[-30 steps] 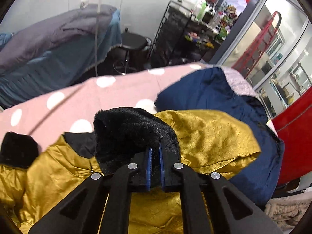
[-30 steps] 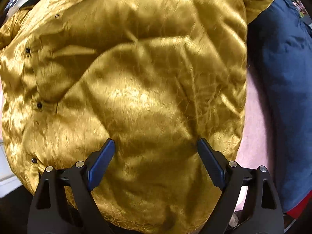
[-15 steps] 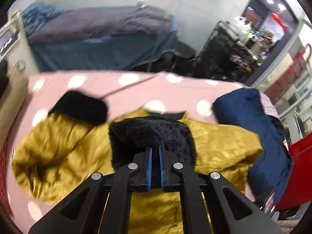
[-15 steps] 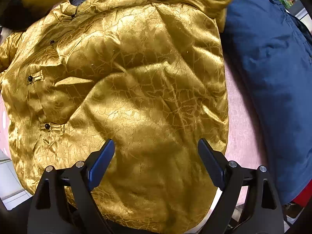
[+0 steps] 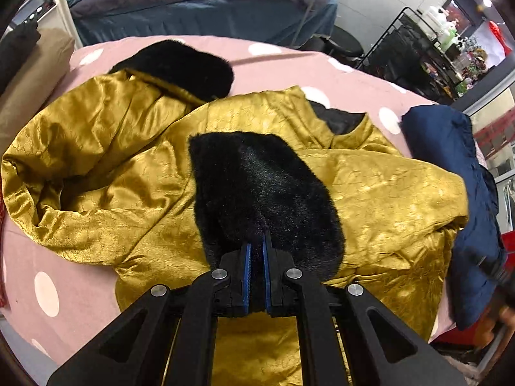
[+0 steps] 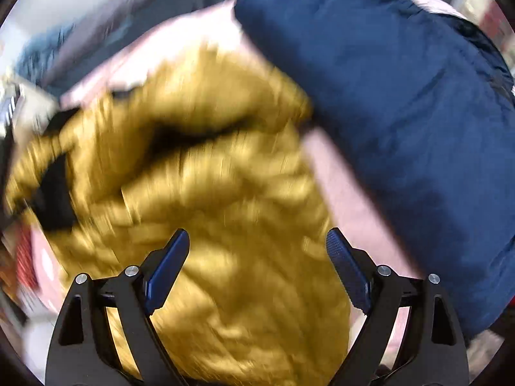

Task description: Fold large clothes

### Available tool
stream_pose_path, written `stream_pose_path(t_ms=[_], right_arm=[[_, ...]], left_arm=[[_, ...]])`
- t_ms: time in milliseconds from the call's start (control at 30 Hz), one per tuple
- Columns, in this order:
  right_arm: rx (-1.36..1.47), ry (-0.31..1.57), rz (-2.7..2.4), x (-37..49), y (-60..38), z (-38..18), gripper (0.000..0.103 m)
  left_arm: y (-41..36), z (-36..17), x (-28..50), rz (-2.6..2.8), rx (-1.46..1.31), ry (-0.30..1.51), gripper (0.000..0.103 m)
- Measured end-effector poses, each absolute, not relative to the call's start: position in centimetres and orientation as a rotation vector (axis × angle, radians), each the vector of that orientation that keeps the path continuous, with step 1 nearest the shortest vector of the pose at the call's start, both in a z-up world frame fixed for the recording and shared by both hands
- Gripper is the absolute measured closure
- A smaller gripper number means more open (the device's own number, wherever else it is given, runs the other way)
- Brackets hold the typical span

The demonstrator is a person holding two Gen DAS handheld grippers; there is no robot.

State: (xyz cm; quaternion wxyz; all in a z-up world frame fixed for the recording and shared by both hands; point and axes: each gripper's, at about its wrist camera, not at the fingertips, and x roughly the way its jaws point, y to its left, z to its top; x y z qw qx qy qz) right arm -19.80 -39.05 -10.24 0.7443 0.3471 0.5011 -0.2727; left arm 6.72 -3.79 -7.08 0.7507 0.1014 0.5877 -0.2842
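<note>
While left gripper (image 5: pixel 256 251) pinches fur cuff (image 5: pixel 260 193), gold jacket (image 5: pixel 386 193) sprawls.

Readable text: I found none on anything (shelf clutter too small, my right view too blurred).
Labels, numbers: none.

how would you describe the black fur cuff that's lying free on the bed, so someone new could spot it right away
Start at the pink polka-dot bed cover and find the gold satin jacket spread across it. Follow the jacket's bunched sleeve toward the far side of the bed; the free fur cuff caps its end, lying on the cover. Unlike the other black fur cuff, which the left tool pinches, nothing grips this one.
</note>
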Motion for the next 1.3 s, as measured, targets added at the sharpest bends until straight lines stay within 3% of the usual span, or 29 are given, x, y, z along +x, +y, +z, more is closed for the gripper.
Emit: stream_pose_path(t_ms=[100, 233, 267, 367, 667, 900, 1133, 1233, 1300], right_arm=[[0.915, 1.019, -0.582, -19.4, -43.6, -8.8, 0.017], [1.110, 0.924, -0.542, -18.9, -46.6, -8.5, 0.017], [1.115, 0.928, -0.527, -18.4, -47.1, -8.6, 0.017], [1.015, 0.983, -0.535, -16.3, -48.4, -8.3, 0.017], [0.655, 1.195, -0.349, -5.5, -48.0, -10.2, 0.017], [0.466, 1.373, -0.327, 0.3, -48.6, -14.8, 0.019], [0.381, 1.531, -0.232, 3.0, -47.2, -20.4, 0.031], [0.270, 1.520, -0.227, 2.9, -45.7, -20.7, 0.046], [0.263, 1.465, -0.198, 2.5, -45.0, -20.0, 0.082]], left_arm=[[-3.3, -6.9, 7.9, -0.631, 0.163, 1.316, 0.090], [-3.2, -5.1, 9.9, -0.643, 0.127, 1.266, 0.048], [-3.3, -4.5, 10.5, -0.642, 0.127, 1.243, 0.042], [-4.0, -3.2, 13.4, -0.652, 0.131, 1.191, 0.035], [-10.4, -6.2, 18.5, -0.727, 0.424, 1.201, 0.030], [-13.2, -11.7, 19.5, -0.716, 0.589, 1.275, 0.031], [-12.8, -15.2, 18.5, -0.754, 0.613, 1.356, 0.069], [-12.4, -15.3, 17.8, -0.768, 0.644, 1.323, 0.082], [-12.1, -14.8, 17.7, -0.774, 0.640, 1.307, 0.089]])
